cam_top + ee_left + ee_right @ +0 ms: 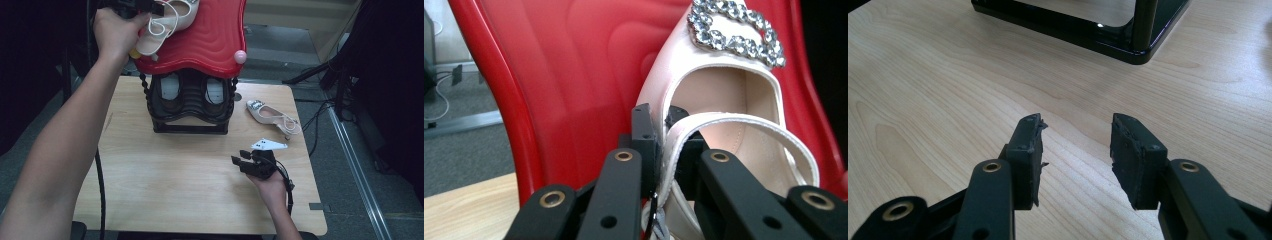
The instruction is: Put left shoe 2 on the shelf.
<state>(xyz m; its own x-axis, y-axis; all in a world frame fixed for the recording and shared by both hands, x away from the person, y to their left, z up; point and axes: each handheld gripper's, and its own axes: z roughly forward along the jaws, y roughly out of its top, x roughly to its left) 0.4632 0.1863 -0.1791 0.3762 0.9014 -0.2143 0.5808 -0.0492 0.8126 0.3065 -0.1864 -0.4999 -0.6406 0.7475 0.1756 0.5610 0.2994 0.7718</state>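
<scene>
Shoe [704, 100], cream slingback with jewelled buckle, toe cut off at 12 o'clock, on red rack top [210, 40]; left claw [664, 145] clamped on its strap. Right claw [1075, 150] apart over wooden tabletop [923, 90]; surroundings dark.

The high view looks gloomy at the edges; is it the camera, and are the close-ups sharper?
High view: table lit, surroundings dark, left hand slightly soft. Left gripper view: shoe buckle crisp, near black jaws blurred. Right gripper view: even light, sharp wood grain, a small glint on the black rack.

Dim room; tabletop evenly lit, sharp.
</scene>
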